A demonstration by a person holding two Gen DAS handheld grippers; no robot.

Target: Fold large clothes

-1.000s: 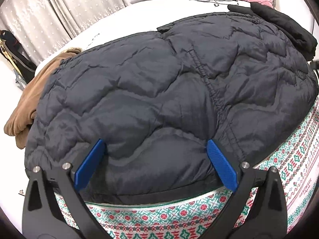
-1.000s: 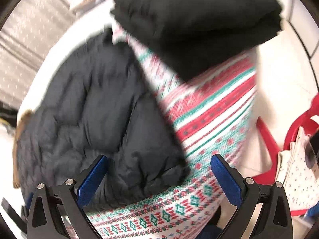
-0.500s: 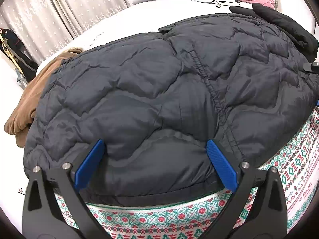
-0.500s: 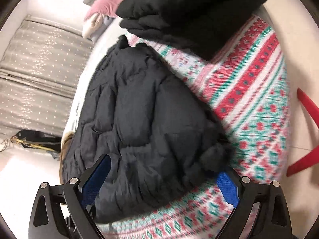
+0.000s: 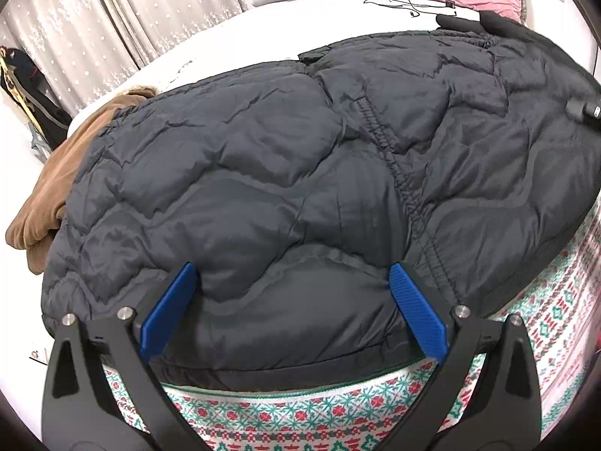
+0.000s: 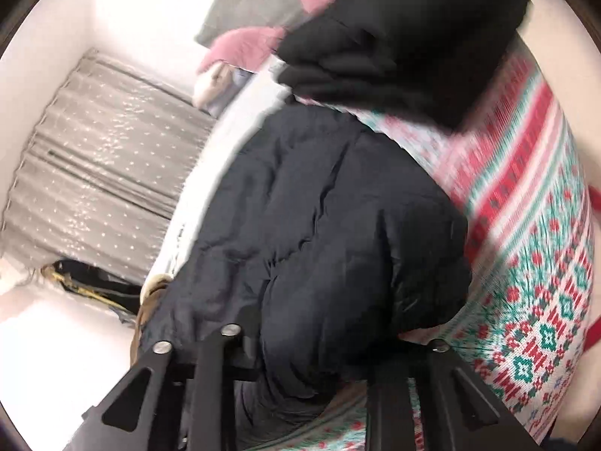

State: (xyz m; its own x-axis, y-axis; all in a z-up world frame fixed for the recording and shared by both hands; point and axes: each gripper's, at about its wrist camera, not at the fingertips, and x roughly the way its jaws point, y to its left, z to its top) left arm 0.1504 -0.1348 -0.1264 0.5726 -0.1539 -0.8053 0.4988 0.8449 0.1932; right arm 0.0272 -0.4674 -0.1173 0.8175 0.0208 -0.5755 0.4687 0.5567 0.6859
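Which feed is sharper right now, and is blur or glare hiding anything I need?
Left wrist view: sharp, evenly lit, no glare; the quilted black puffer jacket bulges from fisheye distortion, and the left gripper shows its blue fingers clearly. Right wrist view: motion-smeared, worst on the red-and-green patterned blanket and the folded black garment; the right gripper has its fingers buried in jacket fabric.

dark quilted jacket [image 5: 300,173], red-green-white patterned blanket [image 5: 300,413], brown garment [image 5: 49,203]
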